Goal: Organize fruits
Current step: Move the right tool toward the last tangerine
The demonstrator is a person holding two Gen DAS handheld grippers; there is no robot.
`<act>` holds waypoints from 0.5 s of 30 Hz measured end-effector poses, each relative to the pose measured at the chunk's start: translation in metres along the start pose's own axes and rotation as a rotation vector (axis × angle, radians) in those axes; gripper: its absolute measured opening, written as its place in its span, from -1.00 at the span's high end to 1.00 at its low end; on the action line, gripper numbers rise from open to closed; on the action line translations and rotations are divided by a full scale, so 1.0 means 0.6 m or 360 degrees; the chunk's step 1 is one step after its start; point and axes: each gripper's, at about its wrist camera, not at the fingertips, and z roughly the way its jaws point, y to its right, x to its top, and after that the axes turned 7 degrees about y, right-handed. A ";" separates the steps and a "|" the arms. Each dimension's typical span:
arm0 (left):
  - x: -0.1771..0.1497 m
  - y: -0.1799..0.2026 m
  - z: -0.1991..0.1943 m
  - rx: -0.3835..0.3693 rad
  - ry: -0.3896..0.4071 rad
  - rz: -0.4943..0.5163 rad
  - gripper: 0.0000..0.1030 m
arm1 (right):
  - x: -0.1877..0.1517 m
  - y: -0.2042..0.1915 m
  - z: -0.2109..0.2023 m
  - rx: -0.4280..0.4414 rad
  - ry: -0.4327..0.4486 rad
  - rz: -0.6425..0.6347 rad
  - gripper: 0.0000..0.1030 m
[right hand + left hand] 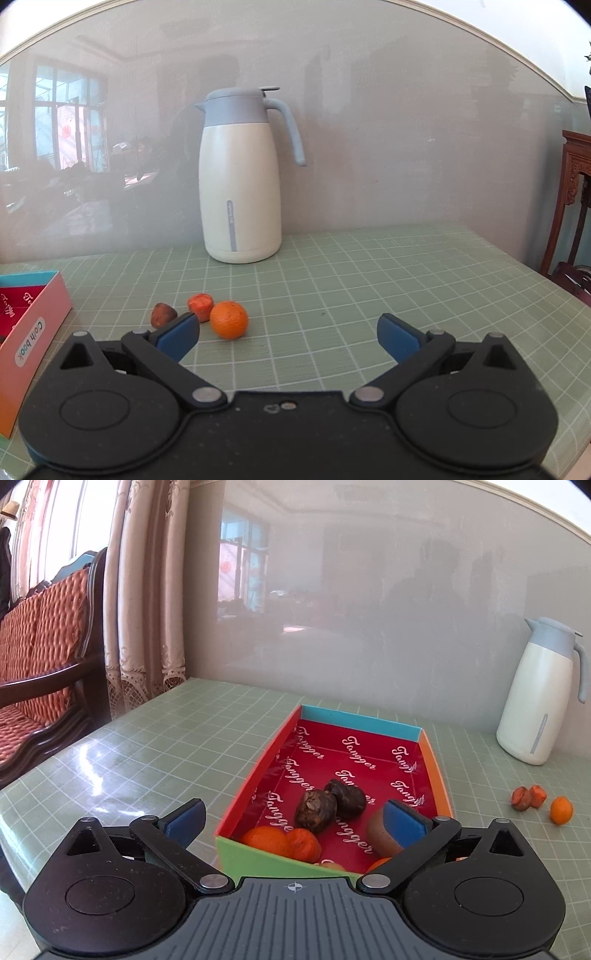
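A shallow box [258, 771] with a red printed floor lies on the table in the left wrist view. Inside it are two dark brown fruits [330, 803], two orange fruits [282, 842] at the near wall and a brown kiwi-like fruit [380, 830]. My left gripper [293, 821] hangs over the box's near end, jaws wide open, holding nothing. Three small fruits lie loose on the table: an orange [229, 319], an orange-red piece [200, 304] and a brownish one [162, 314]. My right gripper [288, 336] is open just in front of them, empty.
A white thermos jug with a pale blue lid [240, 177] stands near the glossy wall behind the loose fruits. The box's side [33, 332] shows at the left of the right wrist view. A wooden sofa with red cushions [40, 664] stands beyond the table's left edge.
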 end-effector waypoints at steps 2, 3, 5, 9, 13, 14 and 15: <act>-0.002 -0.006 -0.002 0.0004 -0.0002 -0.0003 -0.99 | -0.002 -0.011 0.006 0.0019 -0.0014 -0.0010 -1.00; -0.003 -0.010 -0.003 0.0014 -0.0005 -0.0011 -0.99 | -0.004 -0.017 0.009 0.0031 -0.0019 -0.0016 -1.00; -0.005 -0.017 -0.006 0.0042 -0.0001 -0.0024 -1.00 | -0.006 -0.029 0.015 0.0048 -0.0031 -0.0037 -1.00; -0.007 -0.034 -0.011 0.0085 0.0035 -0.0080 -1.00 | -0.010 -0.052 0.028 0.0102 -0.0057 -0.0058 -1.00; -0.007 -0.041 -0.004 0.0113 0.0066 -0.0138 -1.00 | -0.010 -0.067 0.039 0.0183 -0.0100 -0.0059 -1.00; -0.008 -0.040 0.000 0.0131 0.0077 -0.0147 -1.00 | -0.011 -0.070 0.040 0.0207 -0.0110 -0.0063 -1.00; -0.008 -0.038 0.005 0.0153 0.0085 -0.0156 -1.00 | -0.013 -0.073 0.041 0.0231 -0.0116 -0.0062 -1.00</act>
